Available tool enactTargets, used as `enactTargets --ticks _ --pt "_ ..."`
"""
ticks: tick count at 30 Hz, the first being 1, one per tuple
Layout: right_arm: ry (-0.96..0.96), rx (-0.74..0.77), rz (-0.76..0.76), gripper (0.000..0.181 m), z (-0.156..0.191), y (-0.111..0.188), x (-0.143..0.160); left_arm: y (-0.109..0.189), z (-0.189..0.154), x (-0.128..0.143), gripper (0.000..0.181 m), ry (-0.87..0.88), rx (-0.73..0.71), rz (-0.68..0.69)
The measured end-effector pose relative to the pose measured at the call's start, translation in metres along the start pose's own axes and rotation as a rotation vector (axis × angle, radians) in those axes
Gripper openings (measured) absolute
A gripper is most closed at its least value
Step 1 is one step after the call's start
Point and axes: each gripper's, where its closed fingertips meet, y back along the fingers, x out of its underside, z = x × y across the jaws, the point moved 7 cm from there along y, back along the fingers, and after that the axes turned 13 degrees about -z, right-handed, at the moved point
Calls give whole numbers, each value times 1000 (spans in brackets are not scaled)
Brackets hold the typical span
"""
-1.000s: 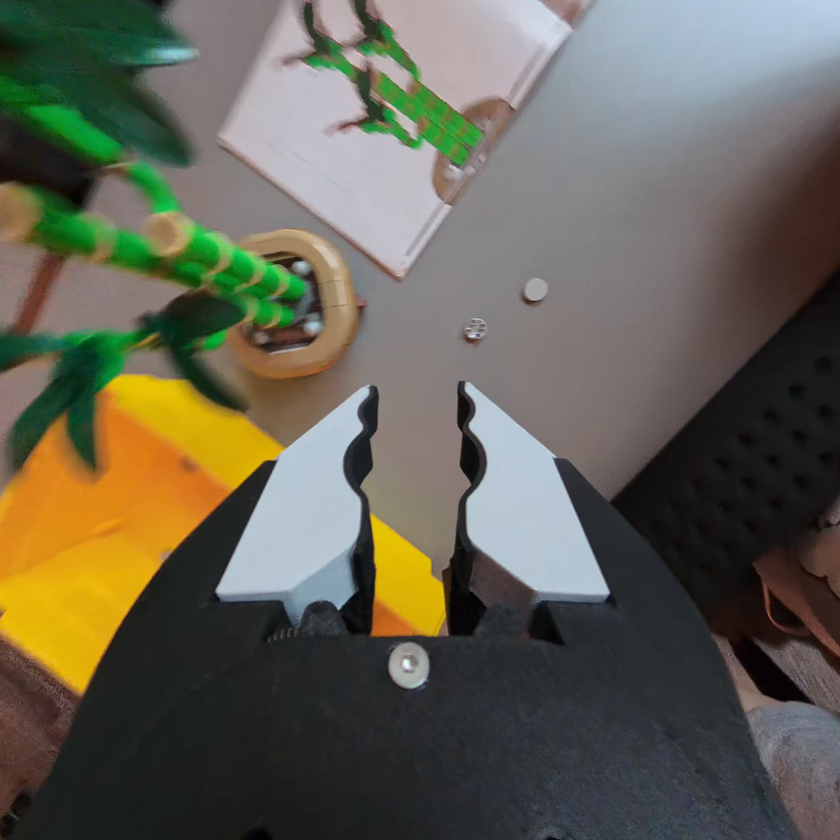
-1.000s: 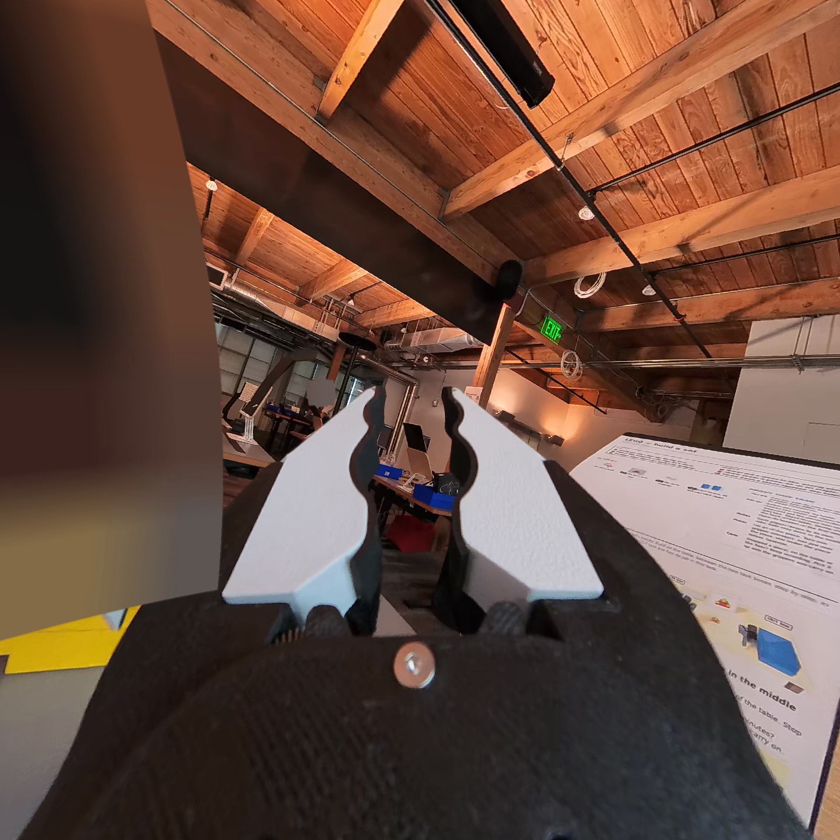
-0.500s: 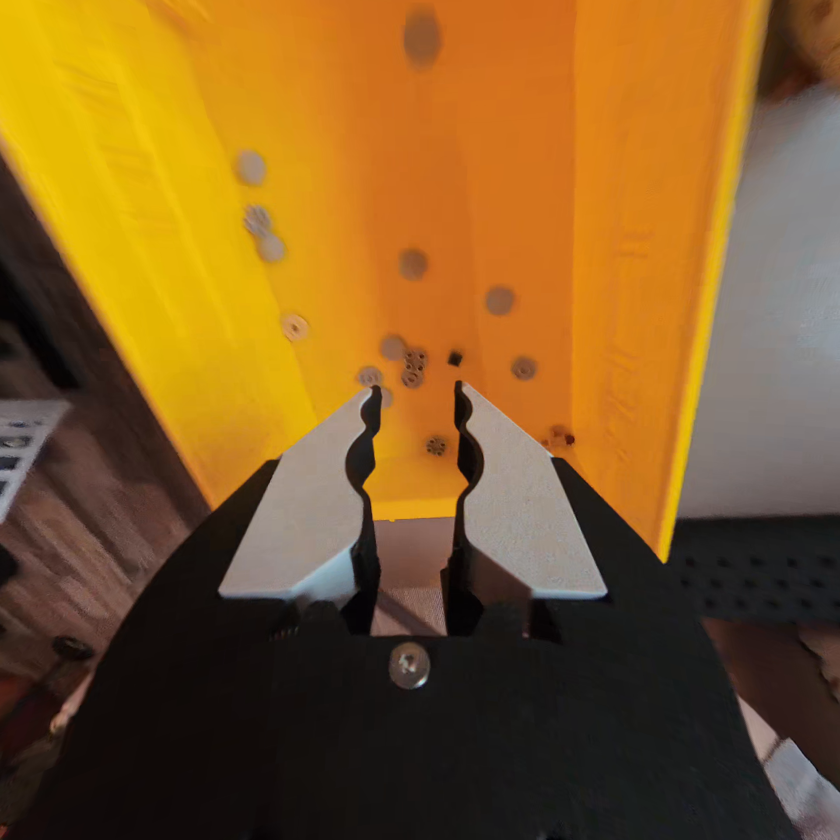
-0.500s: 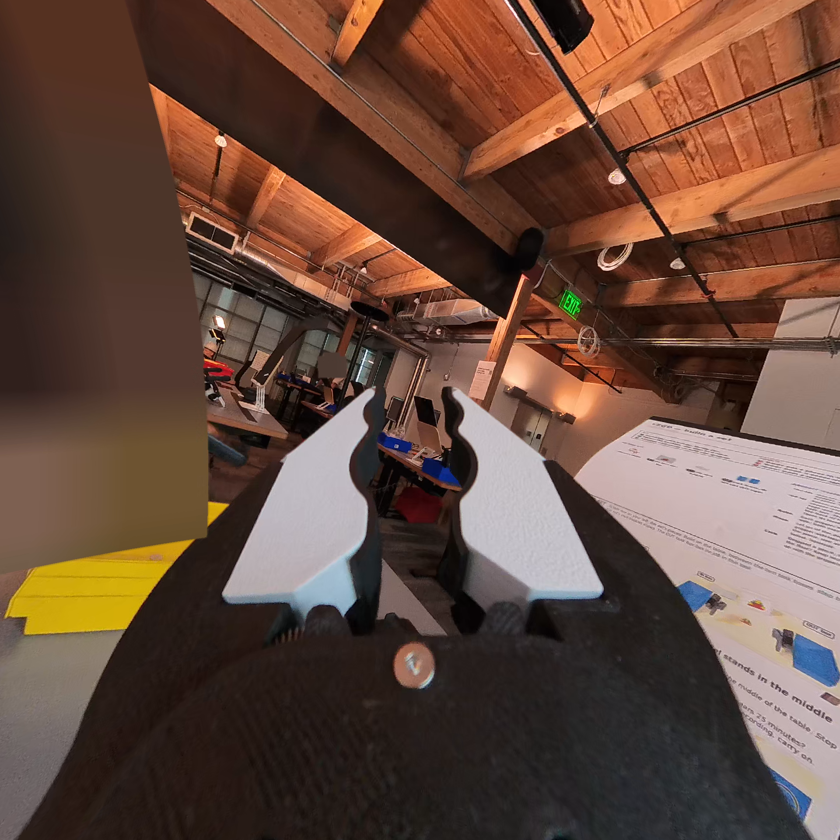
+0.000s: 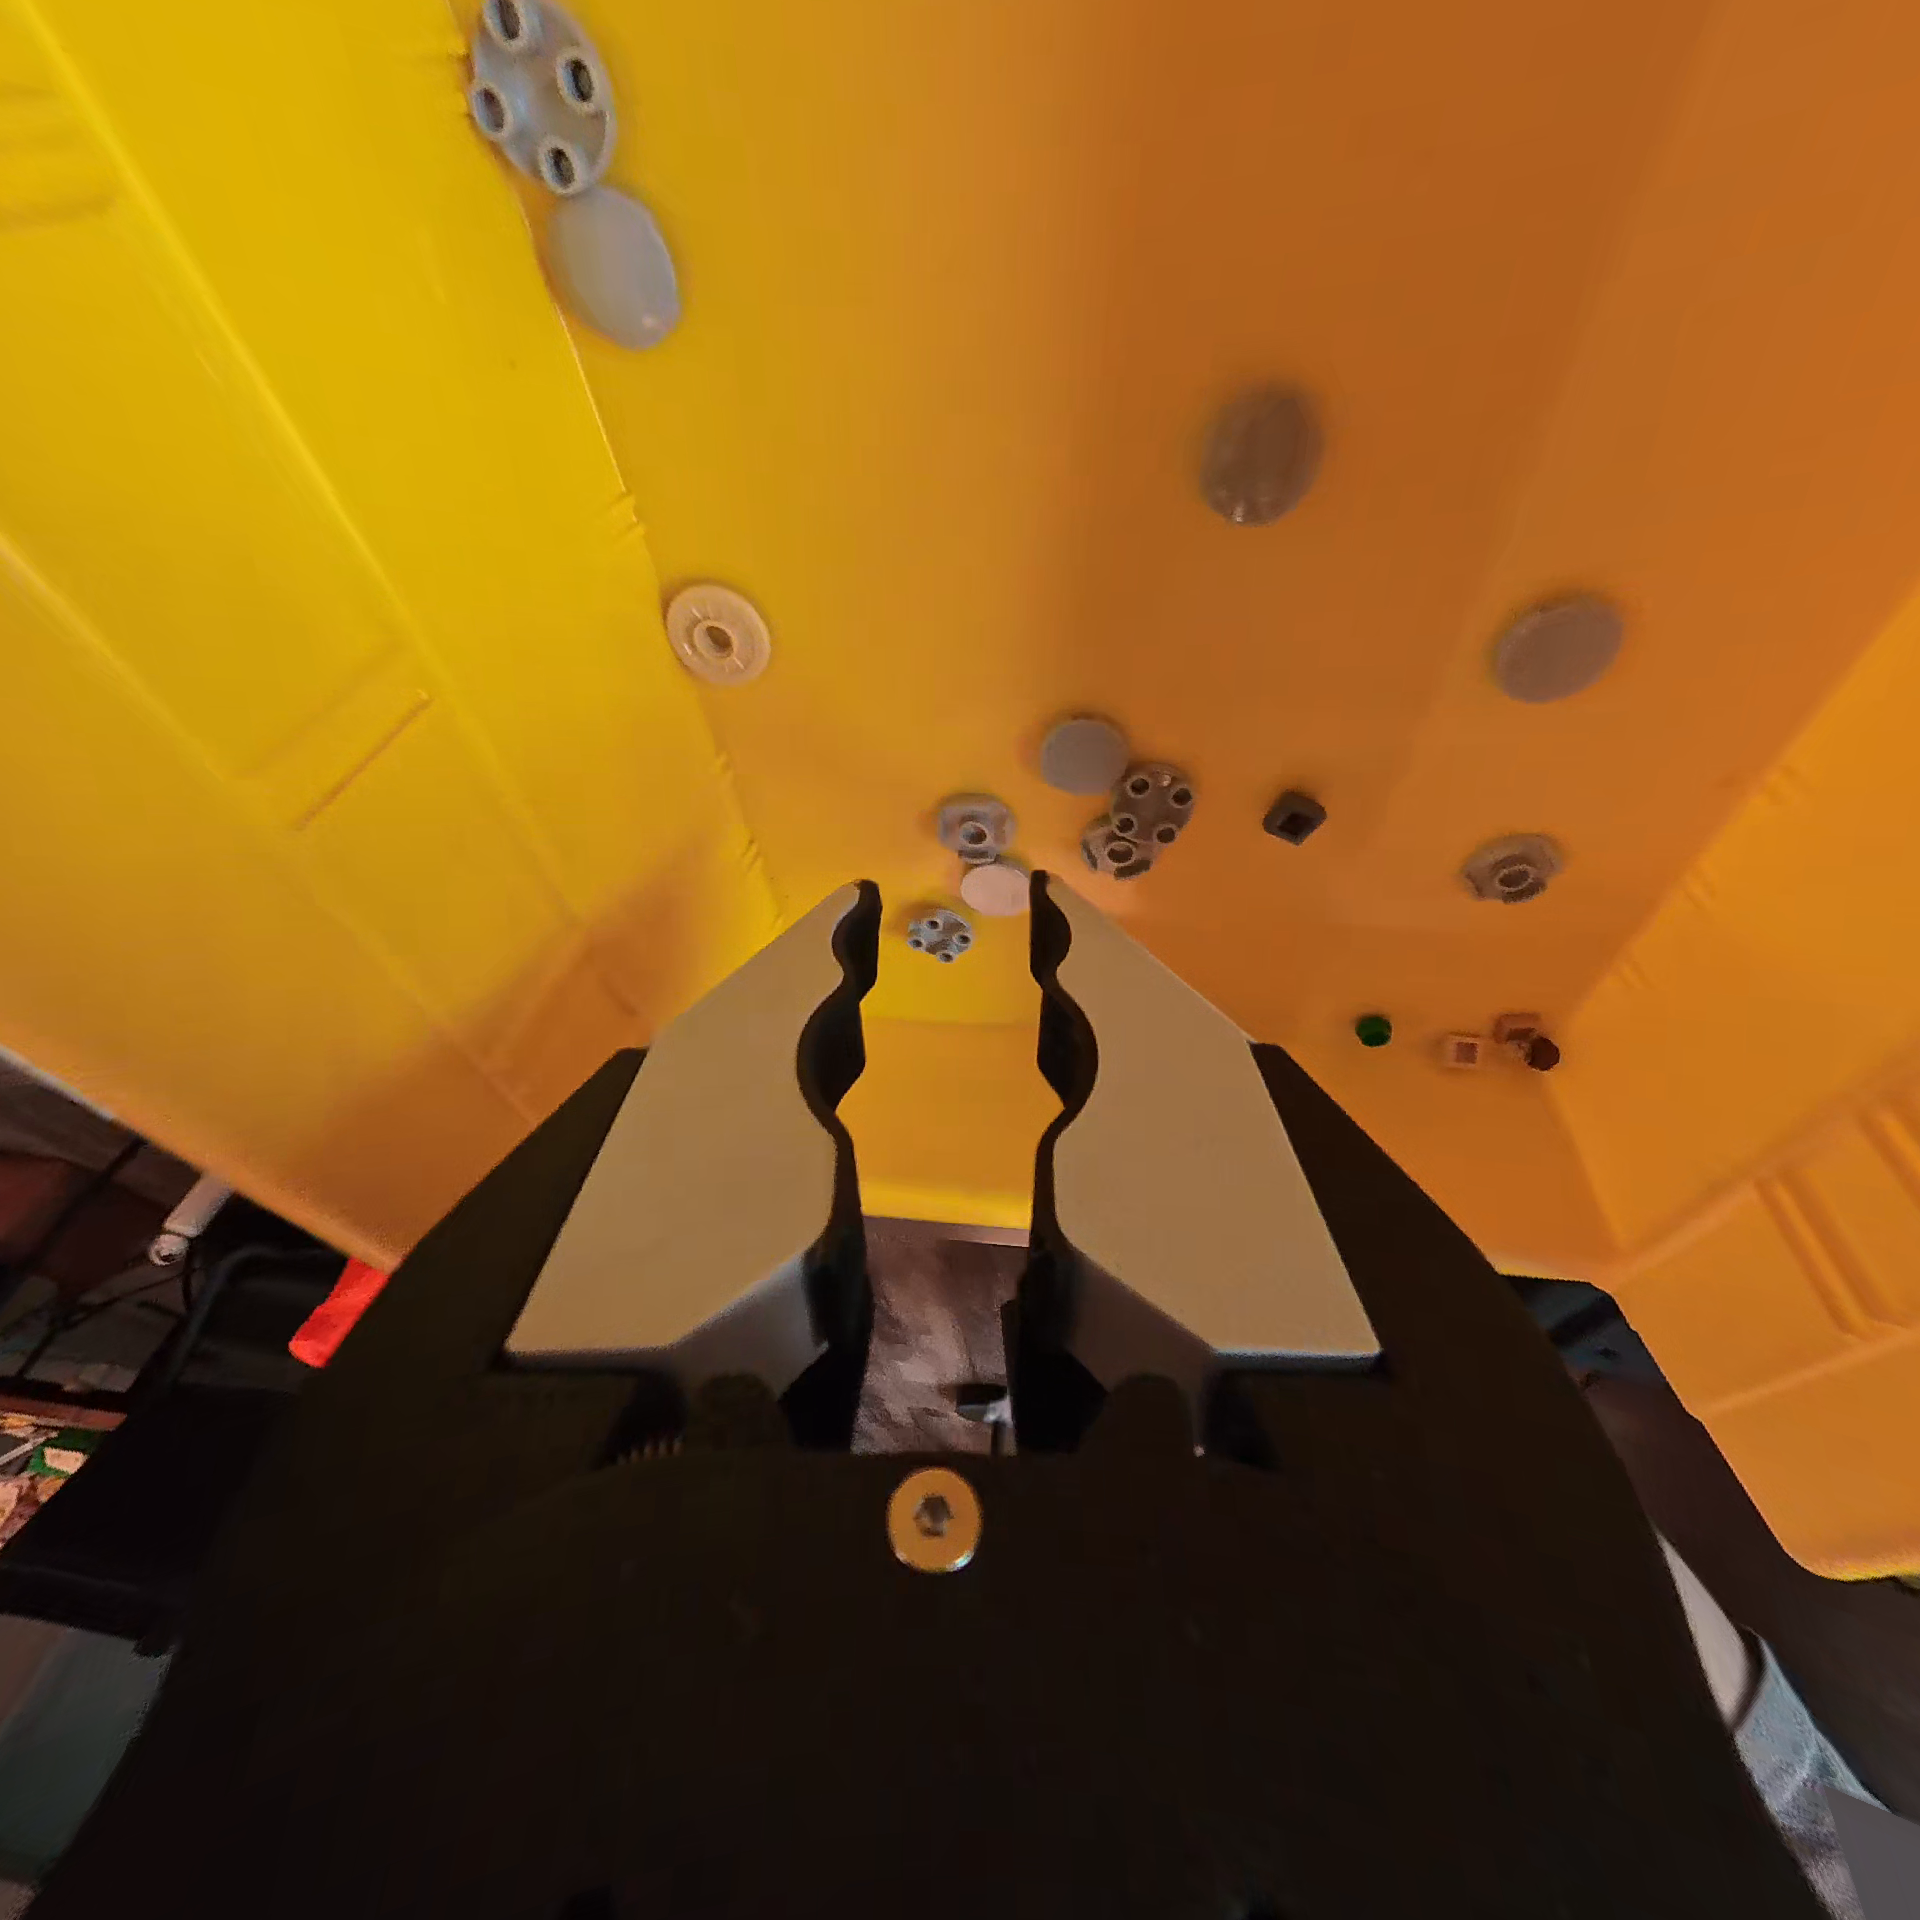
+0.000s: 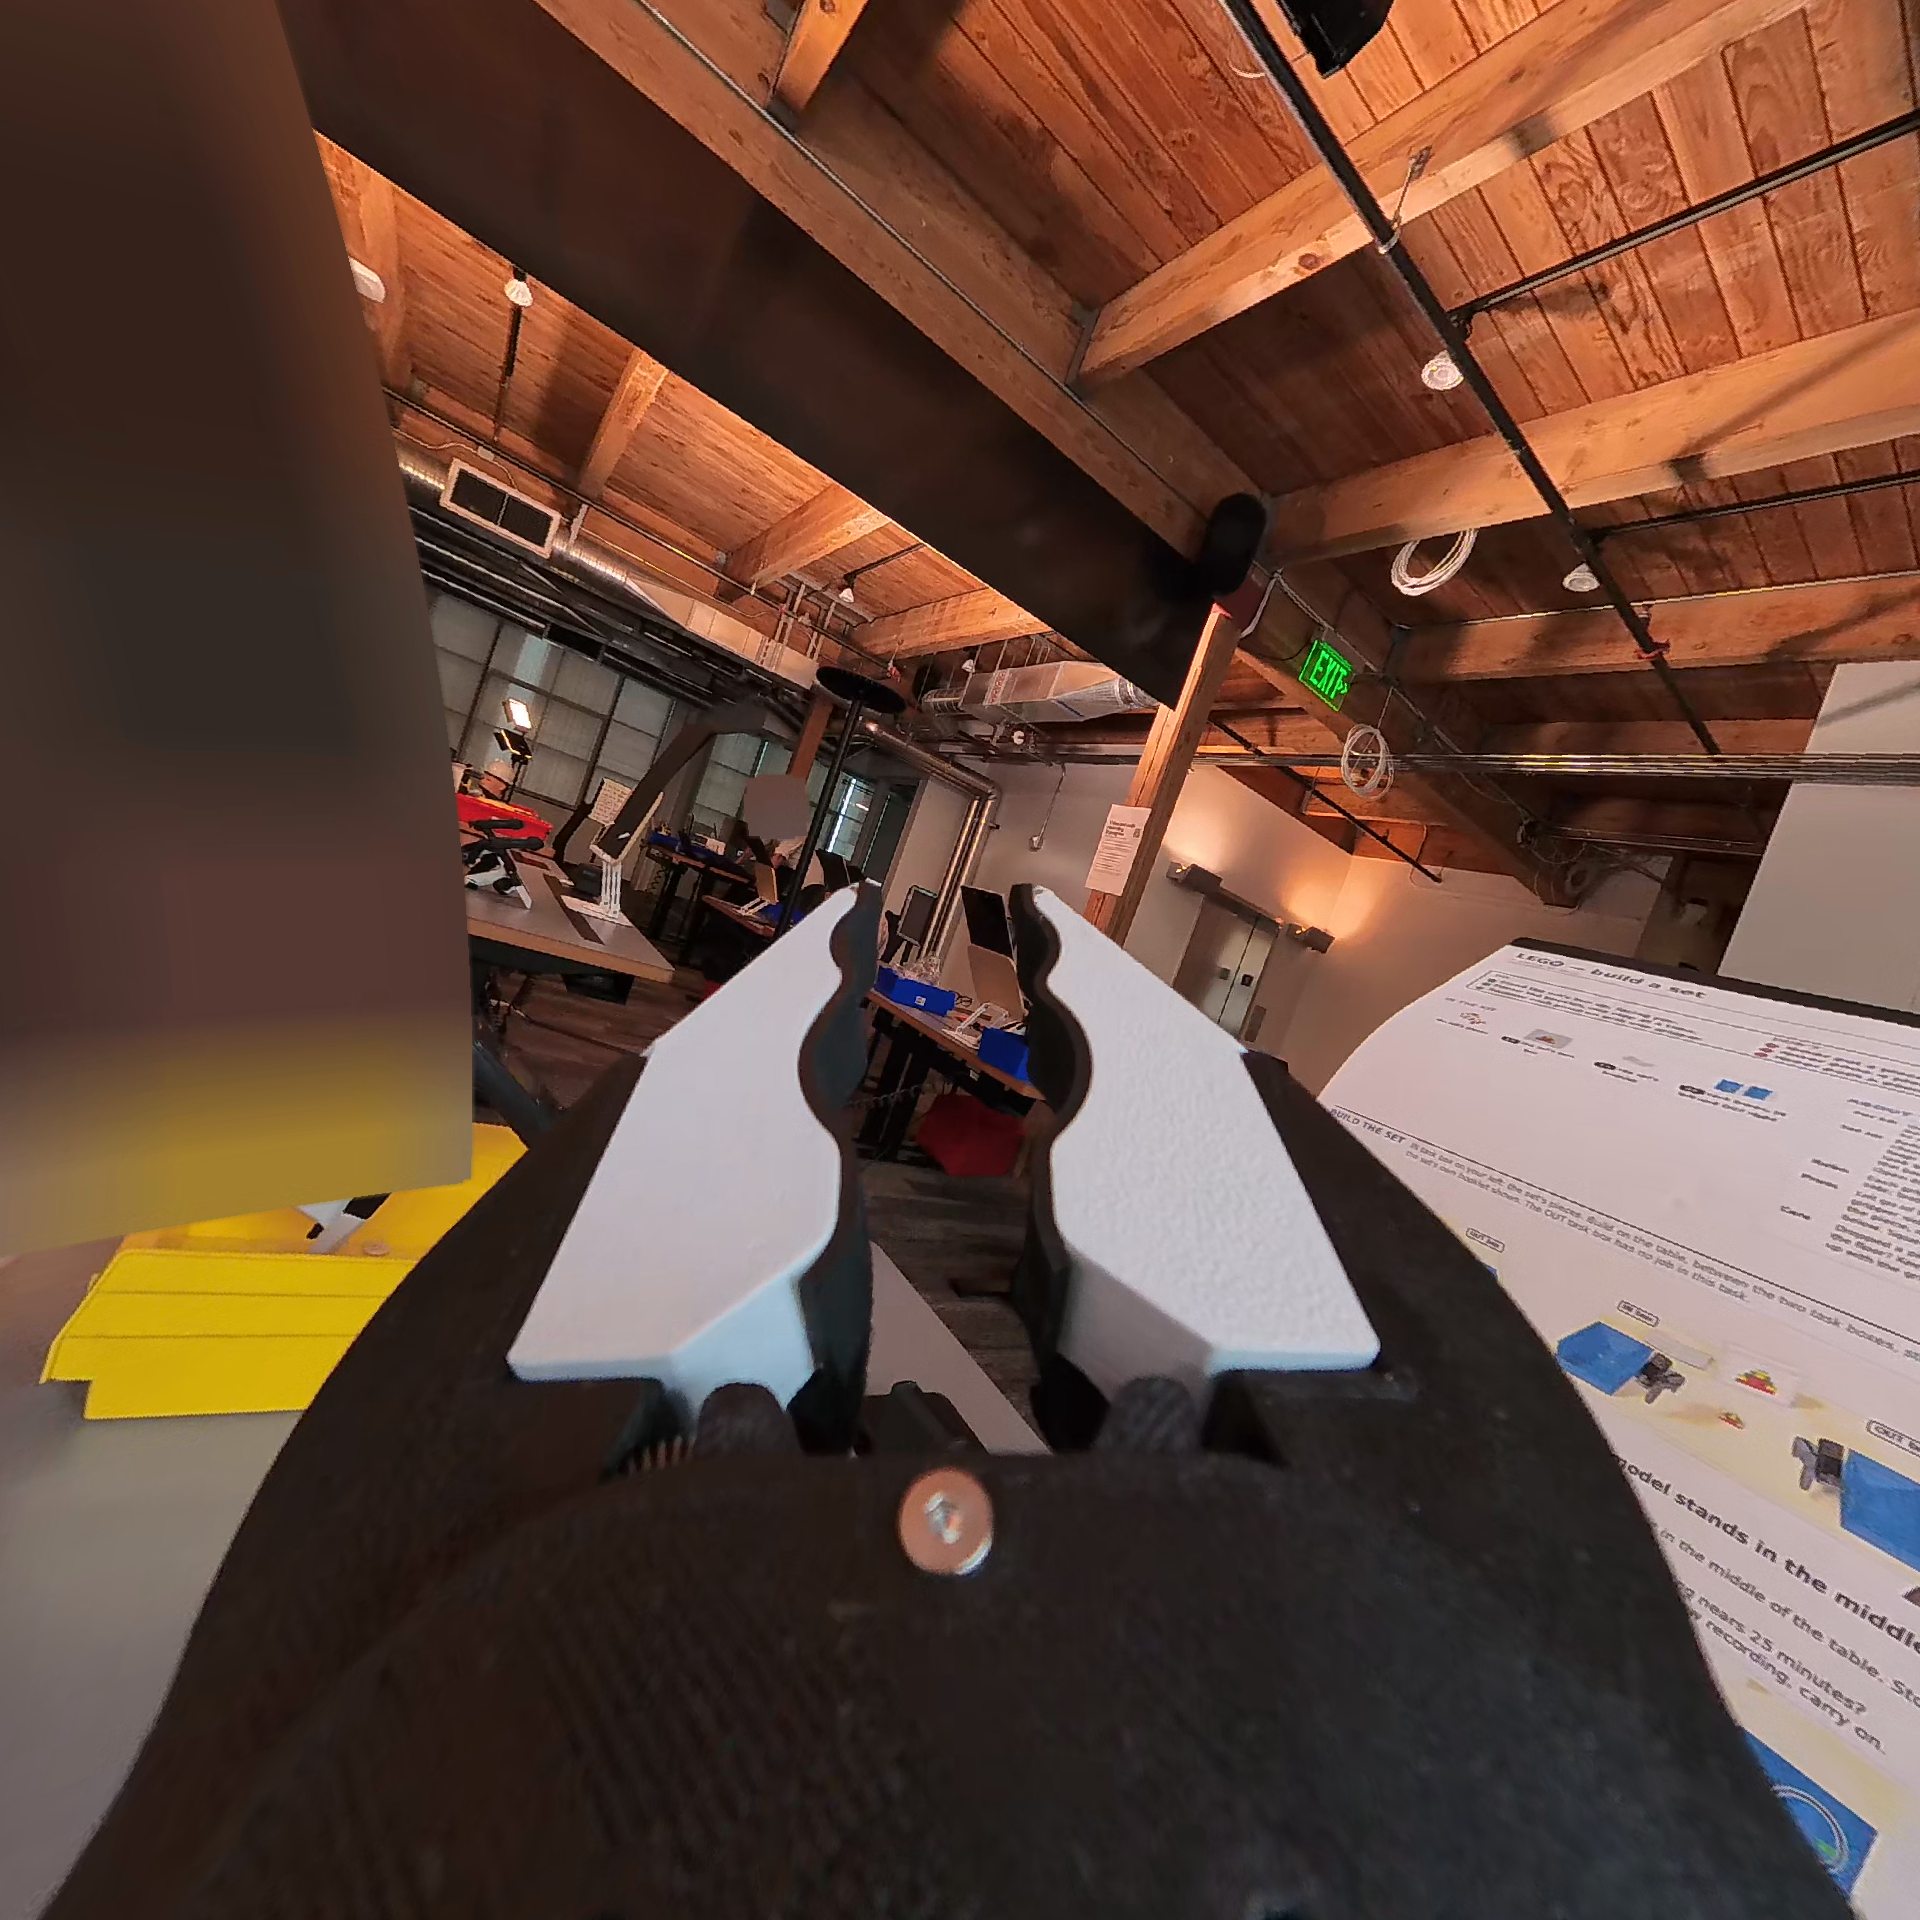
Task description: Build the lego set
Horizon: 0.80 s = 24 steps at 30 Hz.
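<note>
My left gripper [image 5: 954, 896] is open and empty, reaching into a yellow bin [image 5: 343, 582]. Several small grey round lego pieces lie on the bin floor. A white round tile [image 5: 994, 889] and a small grey studded round piece [image 5: 940, 932] lie just past my fingertips. A grey round tile [image 5: 1084, 754], a black small piece [image 5: 1295, 816] and a green stud [image 5: 1372, 1030] lie further right. My right gripper [image 6: 940, 899] is open and empty, tilted upward toward the room, away from the bin.
In the right wrist view a printed instruction sheet [image 6: 1683, 1195] stands at the right and a yellow bin's rim [image 6: 239, 1330] shows at the lower left on the grey table [image 6: 125, 1558]. Wooden ceiling beams and distant workbenches fill the background. Left tips to right tips: about 65 cm. From my left tips it is roughly 5 cm to the black small piece [image 5: 1295, 816]; from my right, 60 cm.
My left gripper swung from above the table and green lego plant into the yellow bin and has moved closer to the pieces on its floor. My right gripper has tilted slightly.
</note>
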Motion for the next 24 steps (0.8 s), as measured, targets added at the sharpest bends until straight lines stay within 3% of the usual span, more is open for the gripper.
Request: enactTargets --ticks 7,12,18,24 --pt "-10 3 -8 25 -1 1 -2 -17 5 -2 27 9 50 56" --pt "-5 2 -4 25 -1 1 -2 -18 1 -3 14 -3 84 62" --pt "-3 0 2 25 0 0 -1 -17 2 -3 14 -11 99 58" --pt "-2 9 -4 25 -2 3 -3 11 12 10 14 113 24 0"
